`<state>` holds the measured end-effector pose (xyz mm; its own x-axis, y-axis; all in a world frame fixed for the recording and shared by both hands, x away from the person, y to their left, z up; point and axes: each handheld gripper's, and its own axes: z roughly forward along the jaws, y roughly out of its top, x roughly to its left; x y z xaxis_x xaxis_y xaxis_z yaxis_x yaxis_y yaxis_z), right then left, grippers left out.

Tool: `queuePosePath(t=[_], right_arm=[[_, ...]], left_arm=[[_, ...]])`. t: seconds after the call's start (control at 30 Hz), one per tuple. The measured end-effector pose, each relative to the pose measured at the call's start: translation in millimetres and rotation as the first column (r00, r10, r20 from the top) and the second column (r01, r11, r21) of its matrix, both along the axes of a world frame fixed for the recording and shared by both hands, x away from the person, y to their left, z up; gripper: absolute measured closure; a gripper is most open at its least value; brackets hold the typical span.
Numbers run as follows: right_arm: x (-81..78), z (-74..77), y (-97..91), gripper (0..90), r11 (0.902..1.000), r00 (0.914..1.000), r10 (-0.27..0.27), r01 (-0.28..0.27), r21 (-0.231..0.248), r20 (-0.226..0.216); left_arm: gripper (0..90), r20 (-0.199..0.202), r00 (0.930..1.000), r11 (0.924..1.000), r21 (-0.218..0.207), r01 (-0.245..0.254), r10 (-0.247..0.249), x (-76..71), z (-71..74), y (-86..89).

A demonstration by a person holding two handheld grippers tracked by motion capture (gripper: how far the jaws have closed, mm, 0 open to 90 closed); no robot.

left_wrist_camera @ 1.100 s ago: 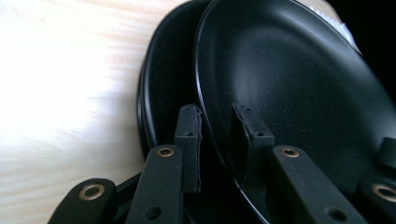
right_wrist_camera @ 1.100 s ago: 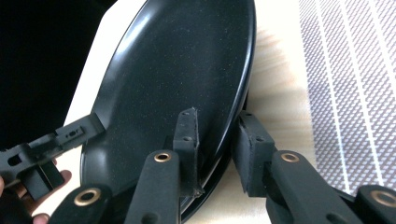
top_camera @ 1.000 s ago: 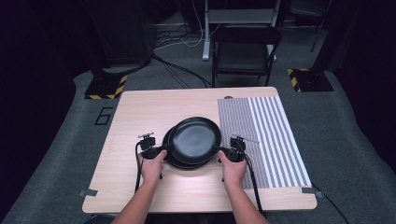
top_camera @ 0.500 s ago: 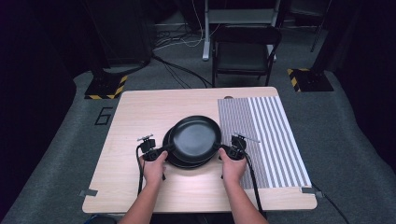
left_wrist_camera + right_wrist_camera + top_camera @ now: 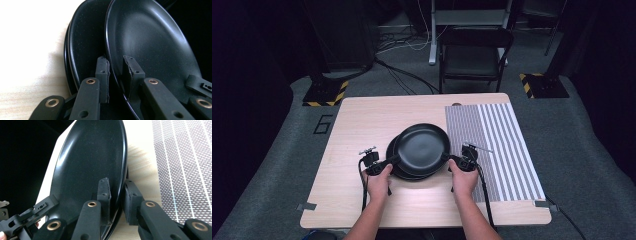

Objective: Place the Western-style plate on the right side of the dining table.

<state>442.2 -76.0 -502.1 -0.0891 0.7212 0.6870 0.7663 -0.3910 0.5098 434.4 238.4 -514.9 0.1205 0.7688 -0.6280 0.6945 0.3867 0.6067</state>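
On the wooden table (image 5: 362, 120), just left of the striped mat (image 5: 497, 145), the top black plate (image 5: 421, 148) sits on a plate stack (image 5: 393, 169). The left gripper (image 5: 393, 160) and right gripper (image 5: 448, 157) clamp its opposite rims, the right's jaws having just been closing.

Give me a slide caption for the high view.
Both claws, left and right, grip the top black plate of a stack on the wooden table.

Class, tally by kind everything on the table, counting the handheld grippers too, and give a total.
Black plates: 2 that can be told apart, the top plate over the lower plate
Striped mat: 1
Grippers: 2, the left gripper and the right gripper, each shut on the top plate's rim
Total: 5
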Motion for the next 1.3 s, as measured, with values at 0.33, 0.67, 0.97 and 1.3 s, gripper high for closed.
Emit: queuePosePath(t=[0.33, 0.67, 0.97, 1.3], right_arm=[[0.9, 8.3, 0.4, 75.4, 0.9994, 0.9995, 0.028, -0.028, -0.019, 0.012], [2.4, 20.1, 1.7, 75.2, 0.9970, 0.9973, 0.064, -0.062, -0.046, 0.036], [0.8, 27.9, 1.4, 75.0, 0.9955, 0.9954, 0.085, -0.083, -0.045, 0.044], [-0.3, 30.6, 0.3, 74.4, 0.9947, 0.9943, 0.096, -0.094, -0.042, 0.047]], left_arm=[[75.6, 0.032, 0.9995, 1.0000, -0.001, 0.006, -0.006, 0.3, 11.6, 3.5], [75.7, 0.046, 0.9989, 0.9999, 0.007, 0.013, -0.013, 1.3, 22.0, 6.5], [75.7, 0.063, 0.9975, 0.9992, 0.025, 0.031, -0.033, 2.9, 30.0, 9.5], [75.6, 0.069, 0.9964, 0.9979, 0.047, 0.045, -0.048, 3.3, 39.0, 8.6]])
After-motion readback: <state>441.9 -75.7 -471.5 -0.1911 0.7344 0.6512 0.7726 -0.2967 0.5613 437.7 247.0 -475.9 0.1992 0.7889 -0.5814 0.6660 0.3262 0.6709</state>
